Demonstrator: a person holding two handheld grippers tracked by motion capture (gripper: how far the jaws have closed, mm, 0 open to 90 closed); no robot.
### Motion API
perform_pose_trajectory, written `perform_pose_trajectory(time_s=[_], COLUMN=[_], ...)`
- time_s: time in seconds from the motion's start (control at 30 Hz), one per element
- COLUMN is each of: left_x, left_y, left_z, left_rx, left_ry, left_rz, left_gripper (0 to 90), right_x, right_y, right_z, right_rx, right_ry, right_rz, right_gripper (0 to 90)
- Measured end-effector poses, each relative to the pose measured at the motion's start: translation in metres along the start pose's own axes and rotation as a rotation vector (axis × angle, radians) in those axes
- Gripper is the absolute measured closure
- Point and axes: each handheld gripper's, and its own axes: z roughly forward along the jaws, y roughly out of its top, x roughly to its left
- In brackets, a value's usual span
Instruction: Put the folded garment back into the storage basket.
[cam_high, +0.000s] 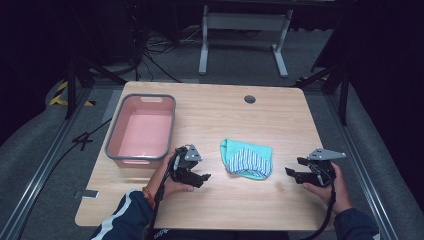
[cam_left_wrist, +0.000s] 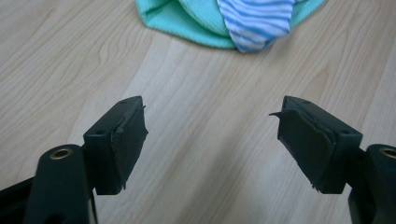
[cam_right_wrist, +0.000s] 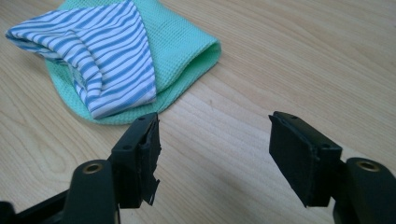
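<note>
Two grippers wait near the front edge of the table (cam_high: 210, 210), one in each hand, and both point in at the cloth between them. The left gripper (cam_high: 202, 178) has its jaws wide apart with nothing in them; in the left gripper view there is only bare wood between the two black pads. The right gripper (cam_high: 291, 173) is the same, jaws spread and holding nothing.

The cloth (cam_high: 247, 159) lies flat in the middle of the table, a little past the grippers. It is a green piece folded over a blue and white striped piece (cam_right_wrist: 100, 60). It touches neither gripper. In the right gripper view, its near edge sits just beside one jaw tip.

To pick it up well, I think each gripper should slide in low, so one jaw goes under the edge of the cloth and one goes over it. Then both should pinch all the layers together, or the striped part may slip out.

There is plenty of bare wood around the cloth, so both hands have room to move. Farther back on the left stands a pink tub (cam_high: 118, 132), with nothing in it, well apart from the cloth. It looks like a good place to drop the cloth. Its near rim is close to the left hand (cam_high: 167, 180), so that hand should lift high enough to clear it.
</note>
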Motion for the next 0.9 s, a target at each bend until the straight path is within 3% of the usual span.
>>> perform_pose_trajectory(time_s=[0.2,0.3,0.63,0.8,0.9], left_x=[0.003,0.006,0.009,0.014,0.017], left_y=[0.014,0.025,0.04,0.048,0.054], left_z=[0.009,0.015,0.03,0.031,0.032], left_rx=[-0.006,-0.017,-0.009,-0.026,-0.024], left_ry=[-0.01,-0.011,-0.007,-0.001,0.007], left_rz=[-0.006,-0.009,-0.011,-0.041,-0.038], left_gripper=[24.0,24.0,23.9,23.9,23.9], right_x=[0.006,0.008,0.005,0.003,0.003], right_y=[0.01,0.015,0.021,0.028,0.032], right_z=[0.002,0.005,0.011,0.016,0.019], right_rx=[-0.007,-0.008,-0.001,0.0,0.011], right_ry=[-0.02,-0.002,0.007,0.004,0.011], right_rz=[-0.06,-0.083,-0.055,-0.027,-0.02], right_gripper=[33.5,35.7,34.0,32.8,32.3])
